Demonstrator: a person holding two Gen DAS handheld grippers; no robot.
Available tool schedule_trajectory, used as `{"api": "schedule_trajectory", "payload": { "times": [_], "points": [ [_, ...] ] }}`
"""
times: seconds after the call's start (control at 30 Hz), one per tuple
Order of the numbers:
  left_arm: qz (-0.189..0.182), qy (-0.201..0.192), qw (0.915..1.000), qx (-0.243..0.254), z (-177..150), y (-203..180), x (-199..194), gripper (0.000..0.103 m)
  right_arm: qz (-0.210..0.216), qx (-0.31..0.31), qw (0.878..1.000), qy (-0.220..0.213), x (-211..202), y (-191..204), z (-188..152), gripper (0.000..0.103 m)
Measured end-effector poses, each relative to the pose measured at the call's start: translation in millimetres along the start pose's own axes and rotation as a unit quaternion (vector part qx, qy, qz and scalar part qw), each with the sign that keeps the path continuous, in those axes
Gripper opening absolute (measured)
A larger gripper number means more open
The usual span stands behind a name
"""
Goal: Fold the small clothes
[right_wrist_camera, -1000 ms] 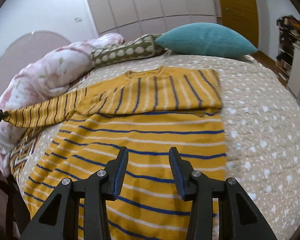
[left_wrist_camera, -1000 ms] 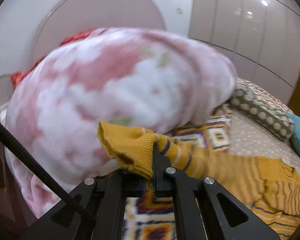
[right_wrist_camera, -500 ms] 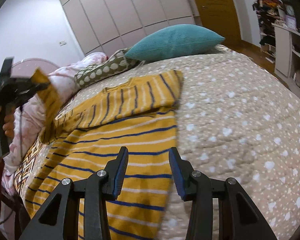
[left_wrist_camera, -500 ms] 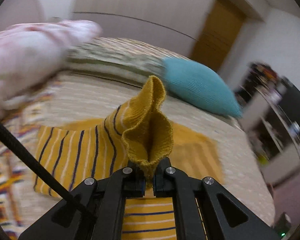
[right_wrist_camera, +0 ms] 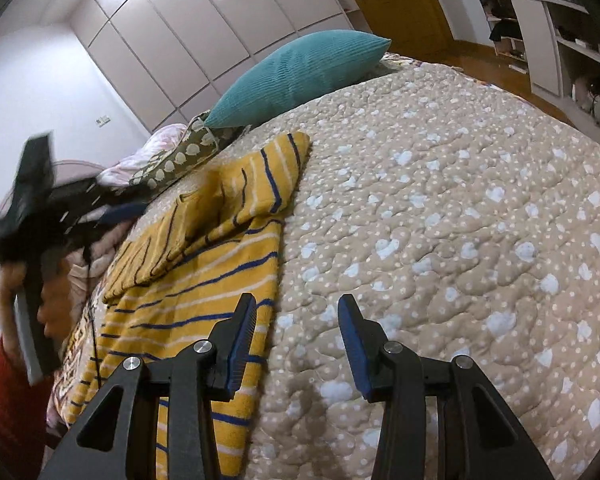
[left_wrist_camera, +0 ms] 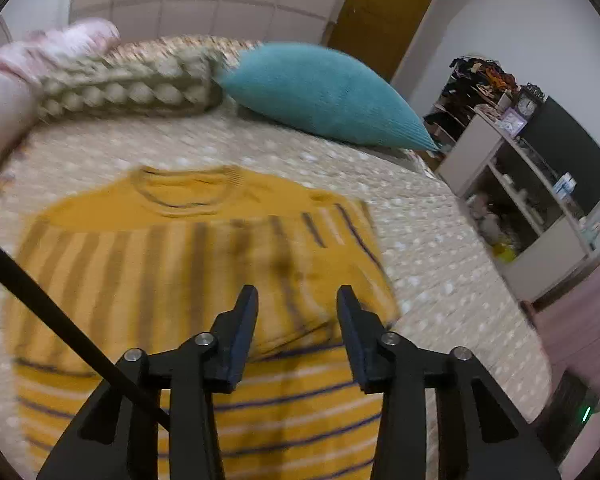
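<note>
A yellow sweater with blue and white stripes (left_wrist_camera: 188, 264) lies flat on the bed, both sleeves folded across its chest. It also shows in the right wrist view (right_wrist_camera: 204, 264), left of centre. My left gripper (left_wrist_camera: 297, 304) is open and empty, hovering above the folded sleeves. My right gripper (right_wrist_camera: 296, 312) is open and empty, above the sweater's right edge and the bedspread. The left gripper (right_wrist_camera: 112, 212) appears blurred at the left of the right wrist view, held in a hand.
The beige dotted bedspread (right_wrist_camera: 460, 220) covers the bed. A teal pillow (left_wrist_camera: 324, 96), a green dotted pillow (left_wrist_camera: 132, 88) and a pink floral blanket (left_wrist_camera: 4, 92) lie at the head. White shelves (left_wrist_camera: 540, 216) stand to the right, wardrobes and a wooden door behind.
My left gripper carried the sleeve cuff from the left across the sweater, let it go and opened. The sleeve now lies folded over the chest. My right gripper drifted right, staying open.
</note>
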State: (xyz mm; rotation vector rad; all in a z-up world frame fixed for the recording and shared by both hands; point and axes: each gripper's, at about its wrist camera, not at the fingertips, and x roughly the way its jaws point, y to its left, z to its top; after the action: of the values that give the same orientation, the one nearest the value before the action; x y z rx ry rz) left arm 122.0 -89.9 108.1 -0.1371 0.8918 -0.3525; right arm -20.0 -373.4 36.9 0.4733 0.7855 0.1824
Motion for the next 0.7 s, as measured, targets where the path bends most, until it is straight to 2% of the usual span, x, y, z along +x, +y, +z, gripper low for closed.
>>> {"api": "schedule_trajectory", "payload": {
  "times": [0.13,0.2,0.27,0.37,0.43,0.5,0.57,0.7],
  "points": [
    [0.071,-0.046,0.9962,0.022,-41.4,23.4,-67.8,0.062,0.008,-0.011,1.000,0.000,-0.9,13.8,-0.7,0.051],
    [0.107,-0.067,0.9918,0.021,-62.7,45.7,-94.4,0.067,0.011,-0.024,1.000,-0.003,-1.2,24.7,-2.2,0.055],
    [0.142,-0.079,0.9867,0.003,-86.5,71.7,-115.4,0.069,0.017,-0.040,0.999,-0.014,-3.0,37.0,-5.3,0.058],
    [0.185,-0.076,0.9786,-0.048,-122.0,115.8,-134.6,0.069,0.032,-0.064,0.997,-0.005,-1.0,54.8,-8.6,0.058],
    [0.199,-0.067,0.9745,-0.079,-143.8,140.1,-142.0,0.069,0.016,-0.089,0.996,0.011,-1.1,67.0,-13.0,0.058],
    [0.205,-0.053,0.9721,-0.101,-162.2,157.8,-146.5,0.069,0.000,-0.103,0.994,0.021,-3.4,72.4,-18.8,0.058],
    [0.193,-0.040,0.9727,-0.121,-179.9,172.0,-148.6,0.069,-0.007,-0.106,0.994,0.038,-7.0,71.0,-25.1,0.058],
    [0.132,-0.020,0.9755,-0.175,-205.6,191.4,-144.7,0.069,-0.010,-0.078,0.995,0.059,-14.3,52.9,-33.8,0.058]
  ]
}}
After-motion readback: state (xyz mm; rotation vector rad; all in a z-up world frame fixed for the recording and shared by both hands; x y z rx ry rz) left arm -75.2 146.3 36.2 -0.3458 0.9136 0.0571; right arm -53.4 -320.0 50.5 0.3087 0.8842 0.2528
